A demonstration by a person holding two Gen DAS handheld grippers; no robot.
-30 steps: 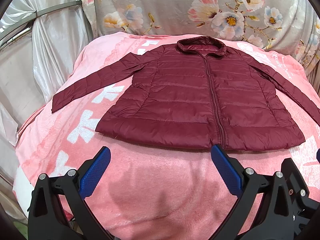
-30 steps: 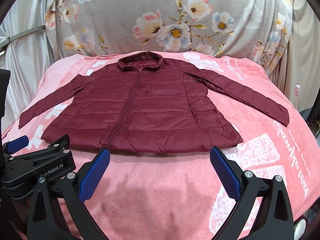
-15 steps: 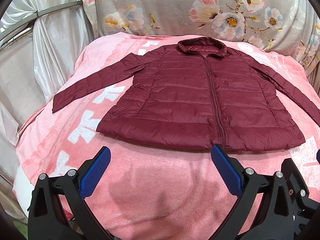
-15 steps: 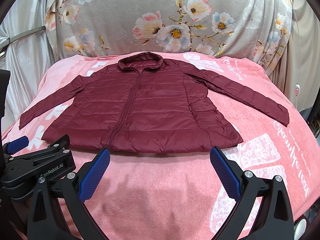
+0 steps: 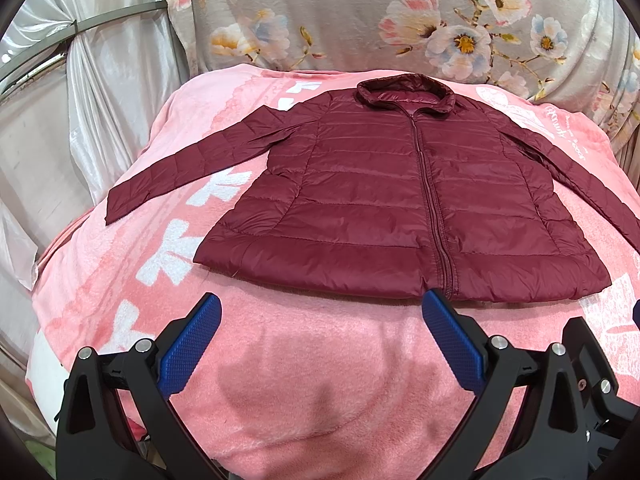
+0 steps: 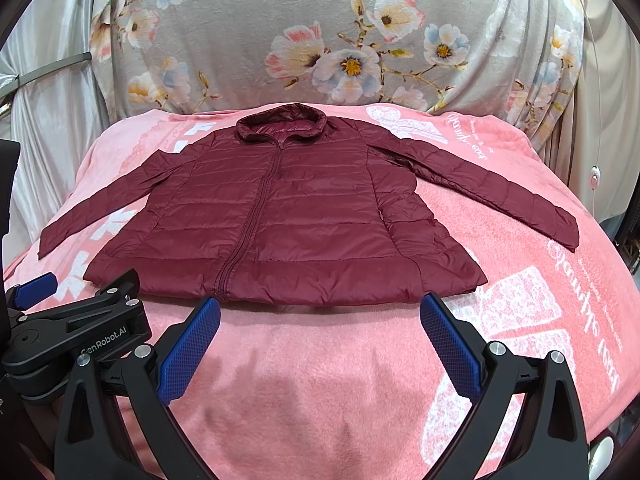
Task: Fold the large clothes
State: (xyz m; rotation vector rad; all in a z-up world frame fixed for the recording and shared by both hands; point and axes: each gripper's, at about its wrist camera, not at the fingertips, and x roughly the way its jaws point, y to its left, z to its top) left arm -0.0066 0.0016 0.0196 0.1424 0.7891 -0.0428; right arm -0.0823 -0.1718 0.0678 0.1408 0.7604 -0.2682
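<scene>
Left gripper (image 5: pixel 320 308): jaws spread wide, empty, held over bare blanket (image 5: pixel 312 380) just short of the jacket (image 5: pixel 400 200) hem. Right gripper (image 6: pixel 320 310): same condition, jaws apart, nothing clamped, beside the left unit.

Jacket: lies flat, front up, zipped, collar toward the floral backdrop (image 6: pixel 320 40). Left sleeve (image 5: pixel 192 168) and right sleeve (image 6: pixel 492 188) both extend fully outward.

Progress: none of the folding appears done; no crease or overlap is visible. Remaining, as judged: fold both sleeves across the body, then fold the body.

Floral drape (image 6: pixel 352 40) behind pink blanket (image 6: pixel 320 380)
</scene>
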